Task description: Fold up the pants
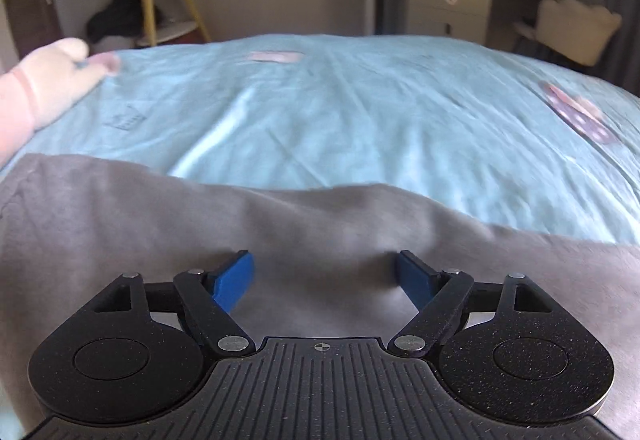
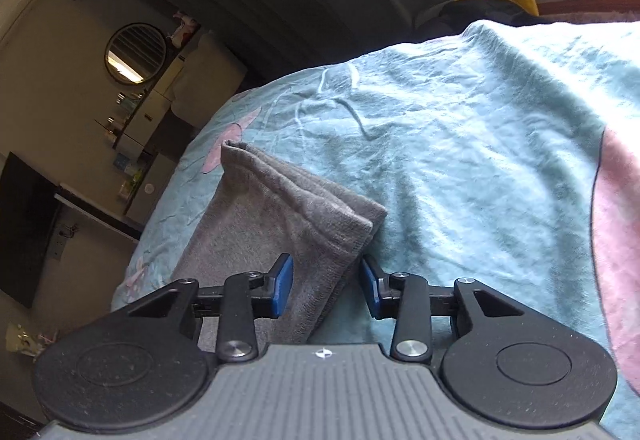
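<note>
1. Left wrist view: your left gripper (image 1: 325, 272) sits low over the grey pants (image 1: 160, 232), jaws spread wide, blue pads resting on or just above the cloth with nothing pinched. The pants lie broad and fairly flat across the near side of the bed (image 1: 360, 112); their far edge shows as one smooth line. A bare hand (image 1: 52, 80) rests on the sheet at far left.

2. Right wrist view: your right gripper (image 2: 326, 286) is released too, its pads straddling the edge of a pant leg (image 2: 280, 216). Near the cuff (image 2: 236, 148) two layers seem stacked, so I judge the legs already laid together lengthwise.

3. What remains, by my reading: take hold at both ends and make the crosswise folds. Neither gripper holds cloth yet.
</note>
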A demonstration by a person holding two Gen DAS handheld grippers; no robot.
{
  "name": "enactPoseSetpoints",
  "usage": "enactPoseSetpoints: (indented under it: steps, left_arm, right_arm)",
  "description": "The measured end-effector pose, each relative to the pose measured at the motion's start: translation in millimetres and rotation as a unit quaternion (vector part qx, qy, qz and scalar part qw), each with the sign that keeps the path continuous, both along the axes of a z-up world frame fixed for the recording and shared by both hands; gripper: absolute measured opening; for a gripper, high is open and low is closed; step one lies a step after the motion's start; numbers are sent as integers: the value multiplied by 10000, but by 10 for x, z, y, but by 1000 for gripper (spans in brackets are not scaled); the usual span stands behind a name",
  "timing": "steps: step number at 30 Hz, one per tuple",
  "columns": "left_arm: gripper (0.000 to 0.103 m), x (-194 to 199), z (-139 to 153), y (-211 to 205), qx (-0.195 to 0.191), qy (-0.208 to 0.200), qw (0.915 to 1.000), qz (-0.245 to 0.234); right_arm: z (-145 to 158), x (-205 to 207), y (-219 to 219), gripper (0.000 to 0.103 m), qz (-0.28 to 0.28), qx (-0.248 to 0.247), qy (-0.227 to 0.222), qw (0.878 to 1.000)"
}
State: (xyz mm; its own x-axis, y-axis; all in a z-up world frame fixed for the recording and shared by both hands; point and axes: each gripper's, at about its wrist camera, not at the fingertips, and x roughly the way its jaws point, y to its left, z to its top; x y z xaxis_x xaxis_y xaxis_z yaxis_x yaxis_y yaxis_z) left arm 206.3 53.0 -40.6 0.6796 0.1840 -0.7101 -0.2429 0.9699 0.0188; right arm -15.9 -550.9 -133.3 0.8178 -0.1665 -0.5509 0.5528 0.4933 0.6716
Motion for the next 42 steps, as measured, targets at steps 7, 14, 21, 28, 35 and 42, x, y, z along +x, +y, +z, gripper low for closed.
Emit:
enactPoseSetpoints:
  steps: [7,14,21,28,35,42]
  left_arm:
    - [86,-531,-16,798,-209,196,9847,1721]
    - [85,-1018,140,1076,-272,-405,9738,2219]
    - [88,-1143,0,977,308,-577,9743,2157]
    - [96,-1026,-178,864,773,-575,9765,1926]
    - [97,-1032,-189,889,698,-654,9771,1903]
    - [97,-1046,-132,848,779,-603,9776,1861]
  right_arm:
    - [813,306,670,38,-61,-2021,465,9782]
    - [1145,1743,2306,50,2665,-2104,-338,9400]
    - [768,2984,4375,42,5225,-1860,30,8321]
    - [415,3366,5094,24,5090,-2463,252,8244]
    - [580,2750,3841,28,4154,-1281,45,9005]
    - [487,1302,1627,34,1873,-1219,970,9699]
